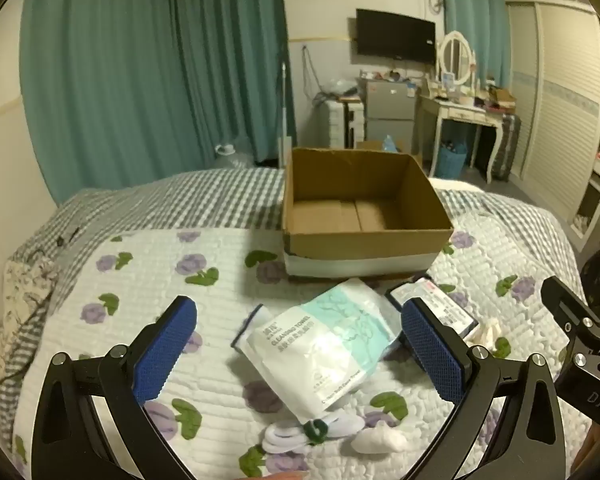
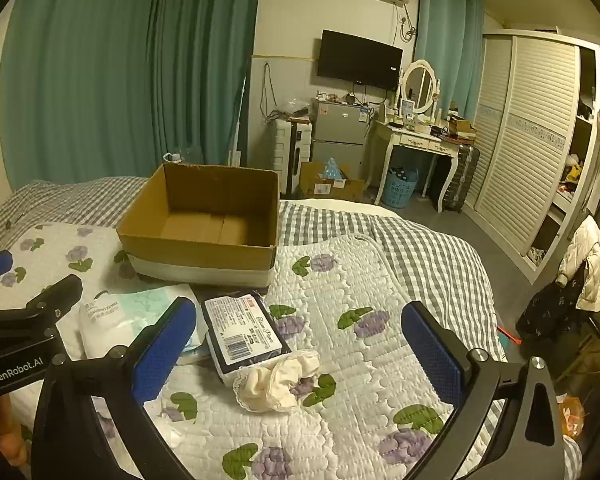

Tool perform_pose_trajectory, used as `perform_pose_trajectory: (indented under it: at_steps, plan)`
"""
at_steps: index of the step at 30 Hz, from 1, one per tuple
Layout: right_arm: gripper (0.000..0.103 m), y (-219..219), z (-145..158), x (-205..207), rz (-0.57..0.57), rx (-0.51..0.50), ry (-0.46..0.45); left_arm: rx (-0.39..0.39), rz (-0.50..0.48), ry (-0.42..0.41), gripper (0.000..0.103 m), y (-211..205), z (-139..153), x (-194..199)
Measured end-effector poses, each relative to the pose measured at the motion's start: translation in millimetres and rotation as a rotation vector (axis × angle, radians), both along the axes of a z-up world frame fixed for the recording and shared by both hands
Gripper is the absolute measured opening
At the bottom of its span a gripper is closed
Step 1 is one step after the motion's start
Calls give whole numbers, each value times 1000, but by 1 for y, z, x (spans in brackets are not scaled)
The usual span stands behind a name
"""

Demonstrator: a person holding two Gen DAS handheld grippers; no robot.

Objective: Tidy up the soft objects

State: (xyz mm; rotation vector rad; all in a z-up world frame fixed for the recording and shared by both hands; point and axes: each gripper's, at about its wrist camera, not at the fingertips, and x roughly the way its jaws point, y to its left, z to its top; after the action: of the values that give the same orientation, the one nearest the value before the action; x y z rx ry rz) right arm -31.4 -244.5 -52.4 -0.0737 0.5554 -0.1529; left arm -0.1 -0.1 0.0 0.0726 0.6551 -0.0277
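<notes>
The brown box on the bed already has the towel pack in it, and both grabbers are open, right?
Not quite: the cardboard box is empty. The left wrist view shows the towel pack lying on the quilt in front of it. Both grippers, left and right, are open.

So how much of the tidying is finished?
Nothing looks done: the cardboard box is empty. Both the left gripper and right gripper are open, holding nothing. The towel pack, tissue pack, cream cloth and socks remain on the quilt.

Matt cardboard box [image 1: 364, 236], seemingly glossy plastic towel pack [image 1: 324, 348].
</notes>
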Motion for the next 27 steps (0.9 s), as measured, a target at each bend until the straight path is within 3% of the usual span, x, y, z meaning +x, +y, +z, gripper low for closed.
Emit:
perform_pose_trajectory:
  at_steps: [27]
  plan:
    - [103,2,2,-3,10,5,-25,24,-14,-23,103,-5,-3,0]
